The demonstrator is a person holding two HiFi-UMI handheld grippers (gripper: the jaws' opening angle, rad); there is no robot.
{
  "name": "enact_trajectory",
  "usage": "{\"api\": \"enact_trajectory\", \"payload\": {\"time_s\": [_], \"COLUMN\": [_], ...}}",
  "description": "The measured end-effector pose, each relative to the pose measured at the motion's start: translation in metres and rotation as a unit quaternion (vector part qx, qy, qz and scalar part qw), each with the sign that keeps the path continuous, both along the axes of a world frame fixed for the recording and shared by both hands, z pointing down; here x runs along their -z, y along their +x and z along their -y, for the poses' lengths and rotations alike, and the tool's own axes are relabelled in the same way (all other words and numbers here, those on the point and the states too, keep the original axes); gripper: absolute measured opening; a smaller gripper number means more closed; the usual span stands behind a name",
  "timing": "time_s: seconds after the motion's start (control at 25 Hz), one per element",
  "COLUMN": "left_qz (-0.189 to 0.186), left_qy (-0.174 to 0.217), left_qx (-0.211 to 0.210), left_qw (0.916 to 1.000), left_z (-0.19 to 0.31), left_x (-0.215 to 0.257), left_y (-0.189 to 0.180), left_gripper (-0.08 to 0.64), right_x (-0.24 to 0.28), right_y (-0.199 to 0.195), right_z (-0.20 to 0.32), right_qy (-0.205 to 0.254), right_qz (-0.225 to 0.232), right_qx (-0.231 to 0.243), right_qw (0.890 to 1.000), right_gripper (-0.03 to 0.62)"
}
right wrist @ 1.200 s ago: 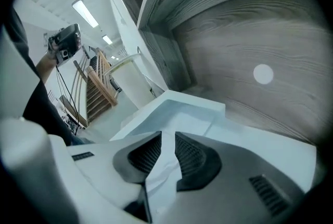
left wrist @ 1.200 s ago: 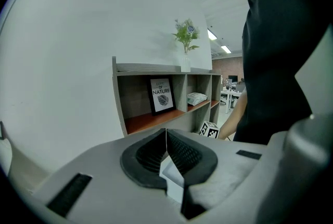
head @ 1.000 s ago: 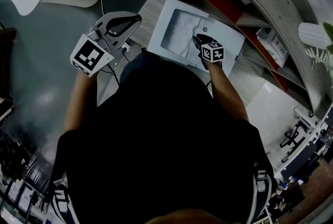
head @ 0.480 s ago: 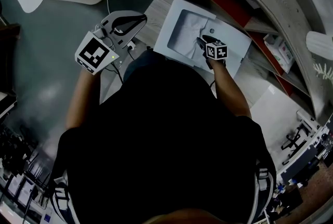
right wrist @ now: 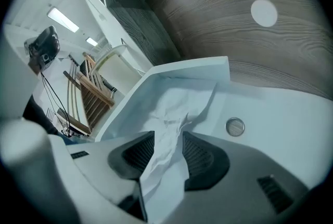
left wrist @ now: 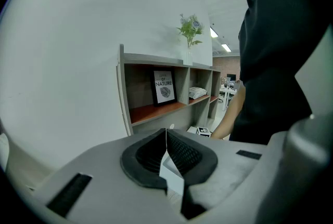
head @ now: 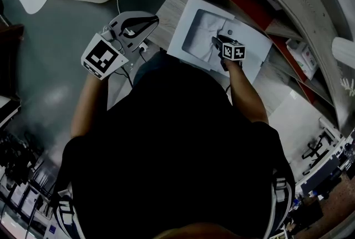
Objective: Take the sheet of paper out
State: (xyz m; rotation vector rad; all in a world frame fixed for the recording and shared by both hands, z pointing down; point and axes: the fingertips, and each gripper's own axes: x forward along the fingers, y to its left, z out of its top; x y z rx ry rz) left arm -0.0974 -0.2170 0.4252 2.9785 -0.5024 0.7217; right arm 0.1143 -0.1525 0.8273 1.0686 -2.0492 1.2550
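Note:
A crumpled white sheet of paper (head: 206, 32) lies in a shallow white box (head: 252, 63) on the wooden desk. In the right gripper view a raised fold of the paper (right wrist: 177, 108) runs up between the two pads. My right gripper (head: 217, 42) (right wrist: 167, 137) points down into the box and its jaws are opening; the pads stand on either side of the fold without pressing it. My left gripper (head: 148, 20) (left wrist: 166, 132) hovers left of the box, off the desk's edge, shut with nothing in it.
A round metal stud (right wrist: 235, 126) sits on the box floor beside the paper. A wooden shelf unit (left wrist: 156, 108) with a framed print (left wrist: 165, 88) and a vase of flowers (left wrist: 189, 36) stands behind the desk. A pale chair (right wrist: 88, 93) is at the left.
My right gripper has sunk lower into the box, onto the paper. The left gripper has stayed where it was.

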Motion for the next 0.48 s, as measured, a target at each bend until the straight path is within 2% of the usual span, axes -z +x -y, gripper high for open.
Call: {"api": "enact_trajectory", "payload": {"time_s": [0.48], "left_qz": [0.011], "left_qy": [-0.012], "left_qx": [-0.008], "left_qw": [0.9998], "left_z": [-0.0045], "left_x": [-0.0087], "left_y": [-0.0036], "left_gripper": [0.021], "right_x": [-0.0079], "right_y": [-0.0102], "right_z": [0.0089], "right_qy": [-0.012], "right_qz": [0.029], "right_qx": [-0.029], "right_qw": [0.999], "right_gripper": [0.176]}}
